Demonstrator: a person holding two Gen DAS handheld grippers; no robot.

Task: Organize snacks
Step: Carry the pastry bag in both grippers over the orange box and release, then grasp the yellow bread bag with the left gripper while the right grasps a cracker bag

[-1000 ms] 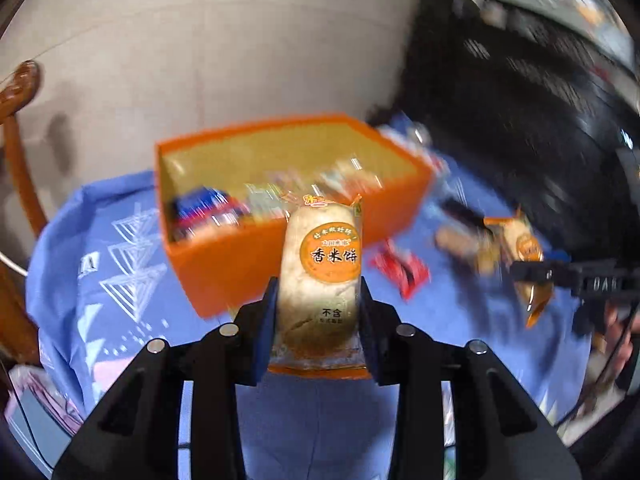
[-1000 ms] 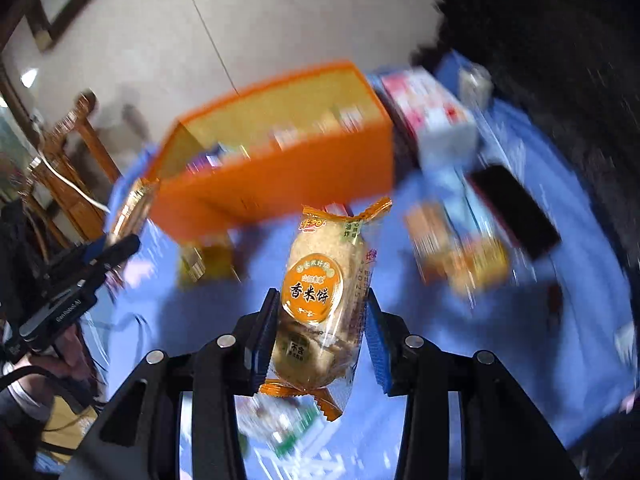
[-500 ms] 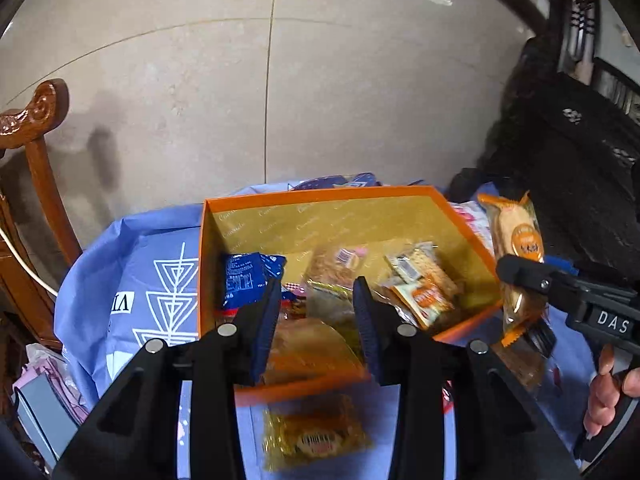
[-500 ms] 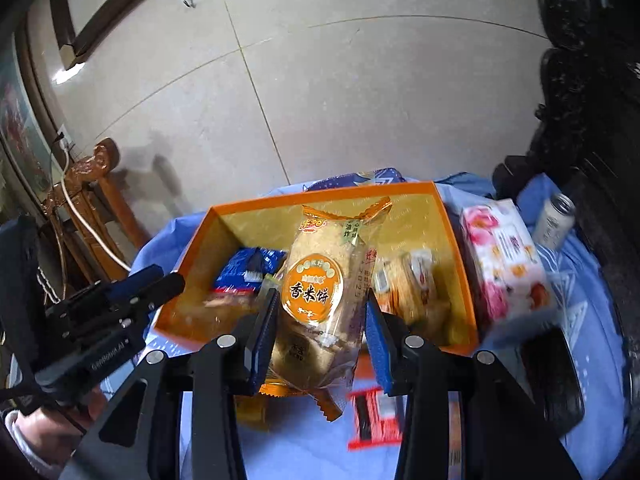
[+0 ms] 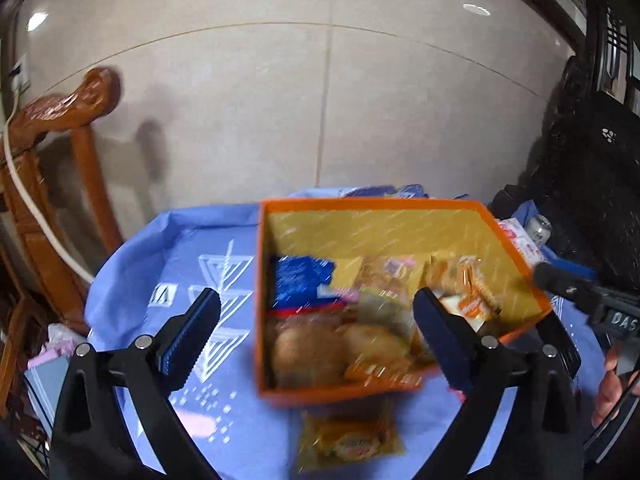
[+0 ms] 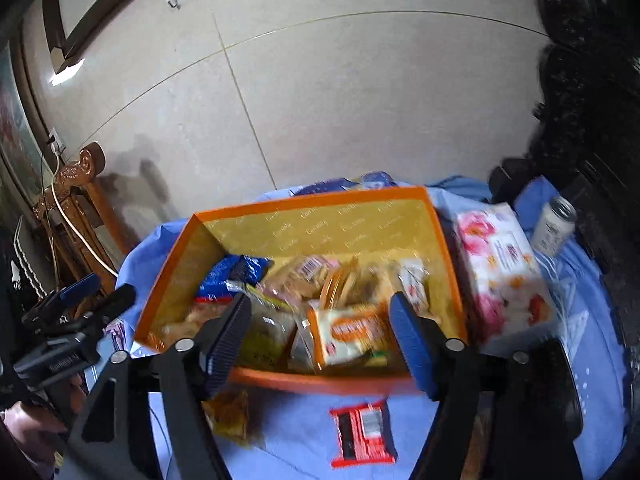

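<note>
An orange box with a yellow lining stands on the blue cloth and holds several snack packs. A rice cracker pack lies at its near left; another orange-labelled pack lies at its near side. My left gripper is open and empty above the box's near edge. My right gripper is open and empty above the box's near side. A yellow snack pack and a red snack pack lie on the cloth in front of the box.
A floral tissue pack and a white can sit right of the box. A black phone lies at the near right. A wooden chair stands left of the table. Dark furniture is at the right.
Both grippers opened and let go of their rice cracker packs, which now lie in the box. Both grippers have moved over the box's near side.
</note>
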